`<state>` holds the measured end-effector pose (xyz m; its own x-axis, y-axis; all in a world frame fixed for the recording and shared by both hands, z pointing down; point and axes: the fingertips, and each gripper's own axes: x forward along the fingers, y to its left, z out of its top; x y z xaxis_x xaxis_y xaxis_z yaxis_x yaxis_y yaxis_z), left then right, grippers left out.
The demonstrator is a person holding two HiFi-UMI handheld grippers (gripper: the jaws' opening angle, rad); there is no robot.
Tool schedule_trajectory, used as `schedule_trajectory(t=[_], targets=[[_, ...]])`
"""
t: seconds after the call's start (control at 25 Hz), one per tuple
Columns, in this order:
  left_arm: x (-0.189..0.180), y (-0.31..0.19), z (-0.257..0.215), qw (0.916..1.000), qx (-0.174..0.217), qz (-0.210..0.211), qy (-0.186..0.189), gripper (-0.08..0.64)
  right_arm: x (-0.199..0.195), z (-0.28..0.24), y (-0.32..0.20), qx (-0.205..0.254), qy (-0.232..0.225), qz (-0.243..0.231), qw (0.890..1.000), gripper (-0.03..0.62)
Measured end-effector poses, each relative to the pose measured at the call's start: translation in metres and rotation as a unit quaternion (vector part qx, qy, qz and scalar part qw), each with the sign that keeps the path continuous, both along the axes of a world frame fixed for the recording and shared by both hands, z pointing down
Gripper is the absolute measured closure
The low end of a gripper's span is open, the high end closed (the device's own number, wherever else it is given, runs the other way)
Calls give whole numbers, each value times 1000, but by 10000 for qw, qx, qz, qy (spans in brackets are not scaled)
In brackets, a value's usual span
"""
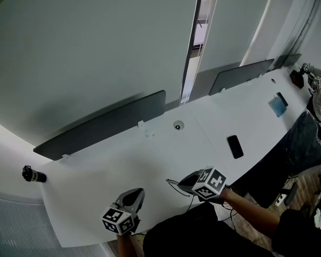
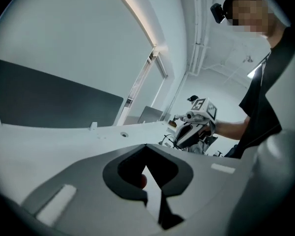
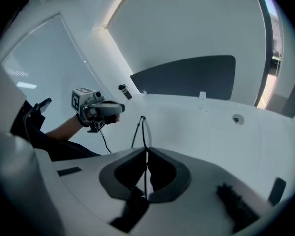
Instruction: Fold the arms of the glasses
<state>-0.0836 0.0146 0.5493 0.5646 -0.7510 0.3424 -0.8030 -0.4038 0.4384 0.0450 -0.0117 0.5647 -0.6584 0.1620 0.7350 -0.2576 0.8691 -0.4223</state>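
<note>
The glasses (image 1: 174,185) are a thin black wire frame at the near edge of the white table (image 1: 166,149). In the right gripper view the glasses (image 3: 142,128) stick out forward from between the jaws. My right gripper (image 3: 146,150) is shut on the thin frame; from above, this right gripper (image 1: 182,183) sits just right of the frame. My left gripper (image 2: 146,146) is shut with nothing between its jaws. It hovers over the table's near edge, apart from the glasses, and the head view shows this left gripper (image 1: 137,193) a short way to their left.
A black phone (image 1: 235,146) lies on the table to the right, with a bluish flat item (image 1: 278,105) farther off. A round grommet (image 1: 177,125) and dark divider panels (image 1: 107,125) line the back edge. A small black object (image 1: 33,174) sits far left. A dark chair (image 1: 305,143) stands right.
</note>
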Motion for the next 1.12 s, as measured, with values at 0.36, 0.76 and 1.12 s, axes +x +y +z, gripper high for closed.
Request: schedule_trajectory(t=[0.36, 0.76, 1.12], targets=[[47, -6, 35, 9951, -303, 154, 926, 552, 1, 45, -16, -1574, 195, 764, 9844, 571], [61, -47, 49, 9681, -884, -264, 2331, 410, -34, 43, -47, -1293, 1128, -585, 9834, 571], [55, -55, 41, 9445, -1215, -310, 3036, 407, -60, 42, -35, -747, 1031, -839, 9883, 571]])
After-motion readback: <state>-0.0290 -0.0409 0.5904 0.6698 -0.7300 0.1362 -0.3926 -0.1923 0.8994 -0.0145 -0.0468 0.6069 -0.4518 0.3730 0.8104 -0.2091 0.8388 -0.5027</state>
